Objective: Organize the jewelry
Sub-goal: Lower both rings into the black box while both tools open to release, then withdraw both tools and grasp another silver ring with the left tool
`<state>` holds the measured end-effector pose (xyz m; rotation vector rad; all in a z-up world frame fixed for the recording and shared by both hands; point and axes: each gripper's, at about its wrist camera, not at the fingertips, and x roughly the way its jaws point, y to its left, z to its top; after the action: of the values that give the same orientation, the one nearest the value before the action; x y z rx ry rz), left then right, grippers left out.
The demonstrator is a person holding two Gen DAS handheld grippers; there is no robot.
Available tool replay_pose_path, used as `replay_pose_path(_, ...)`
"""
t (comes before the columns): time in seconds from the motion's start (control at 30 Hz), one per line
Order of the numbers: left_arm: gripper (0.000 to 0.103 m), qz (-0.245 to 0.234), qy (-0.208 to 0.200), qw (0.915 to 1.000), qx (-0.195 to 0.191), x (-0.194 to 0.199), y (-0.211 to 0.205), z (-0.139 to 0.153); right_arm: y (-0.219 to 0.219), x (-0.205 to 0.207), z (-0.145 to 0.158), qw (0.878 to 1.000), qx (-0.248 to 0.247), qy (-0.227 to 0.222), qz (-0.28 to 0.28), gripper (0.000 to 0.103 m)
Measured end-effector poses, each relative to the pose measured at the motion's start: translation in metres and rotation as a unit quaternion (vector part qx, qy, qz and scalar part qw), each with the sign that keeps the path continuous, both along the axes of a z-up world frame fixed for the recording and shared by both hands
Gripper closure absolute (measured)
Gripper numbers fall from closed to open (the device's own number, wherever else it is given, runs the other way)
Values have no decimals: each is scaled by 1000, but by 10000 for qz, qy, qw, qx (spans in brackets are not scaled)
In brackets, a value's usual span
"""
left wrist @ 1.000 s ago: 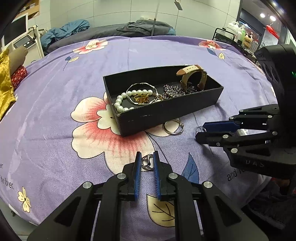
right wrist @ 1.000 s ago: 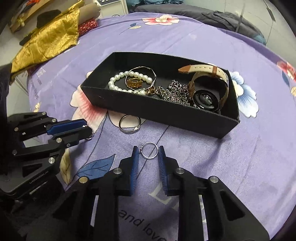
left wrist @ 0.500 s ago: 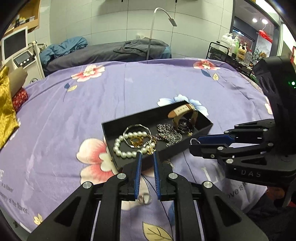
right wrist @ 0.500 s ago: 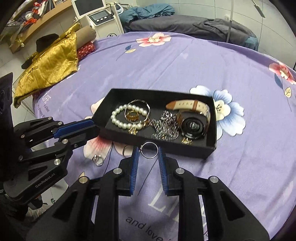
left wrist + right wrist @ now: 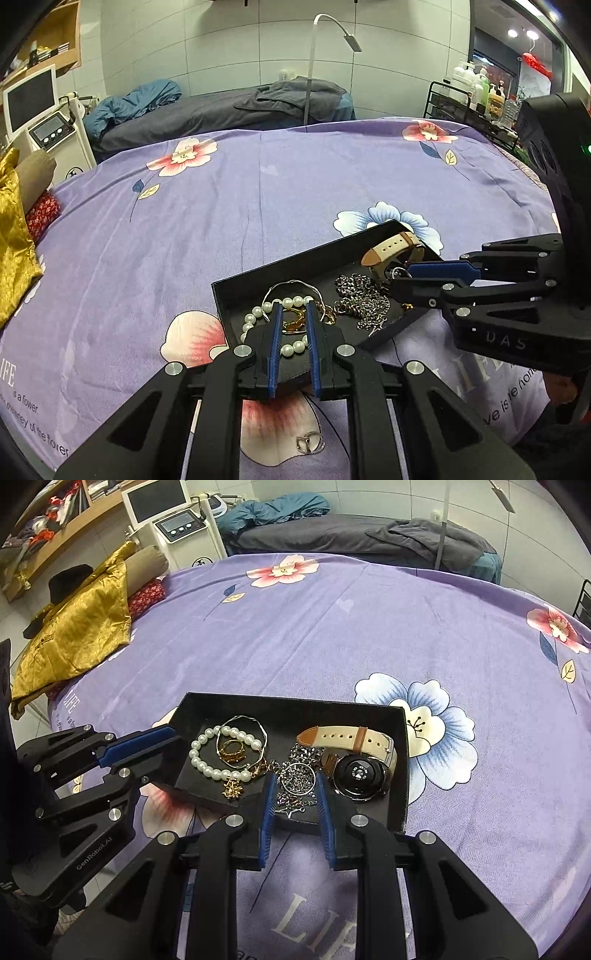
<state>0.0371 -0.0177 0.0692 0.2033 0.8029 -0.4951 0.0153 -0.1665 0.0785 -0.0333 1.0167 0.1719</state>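
Now both grippers have risen over the black box [image 5: 295, 709]. The right gripper [image 5: 294, 786] clamps a thin silver ring [image 5: 297, 778] at lower centre, probably ready to drop. The left gripper [image 5: 292, 314] is clenched on nothing, its silver clasp [image 5: 309, 443] left behind on the bedsheet [image 5: 258, 203] at the frame's bottom.

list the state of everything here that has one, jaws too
left gripper: jaws shut, empty
right gripper: jaws shut on silver ring
black box: open, no lid
watch: in black box, strap buckled
pearl bracelet: in black box, closed loop
small clasp: loose on bedspread, outside black box
monitor: screen dark
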Motion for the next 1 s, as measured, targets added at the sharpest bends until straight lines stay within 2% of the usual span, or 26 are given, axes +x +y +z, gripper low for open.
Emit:
replay_pose_path(0.07,86,52,7,10000,-8,2,1,-1,0,1,-2,10000,31,23,-24,80)
replay_pose_path(0.1,77,100,-13,9999,-4,3,2,-1,1,2,-3,10000,39,35,-24,79)
replay_pose_path(0.13,70,170,-56,9998,10,3,3,-1,2,2,-4,10000,17,25,-23,73)
replay_pose_path(0.17,56,232,-99,9997,16,4,4,0,3,2,-4,10000,-50,-11,-28,60)
replay_pose_path(0.2,48,290,-150,9995,-3,3,6,1,3,2,-4,9999,-116,-56,-36,54)
replay_pose_path(0.23,46,330,-187,9993,-37,3,9,3,3,1,-2,9997,-182,-147,-52,51)
replay_pose_path(0.33,43,448,-232,9987,-47,4,15,7,2,0,1,9993,-264,-244,-87,51)
replay_pose_path(0.43,31,683,-276,9973,-60,5,25,9,0,-1,3,9994,-248,-222,-118,51)
replay_pose_path(0.5,19,876,-250,9957,-194,4,35,10,0,-5,4,9995,-231,-212,-105,51)
replay_pose_path(0.6,14,1033,-234,9939,-315,-1,45,10,4,-16,3,9995,-255,-201,-58,51)
replay_pose_path(0.73,14,1058,-108,9940,-243,-11,53,2,9,-27,-1,9994,-324,-136,9,51)
replay_pose_path(0.87,23,870,62,9959,-232,-26,54,-7,8,-33,-5,9992,-390,-102,-38,51)
replay_pose_path(1.0,25,642,92,9978,-136,-45,48,-13,2,-37,-3,9996,-231,-70,-134,51)
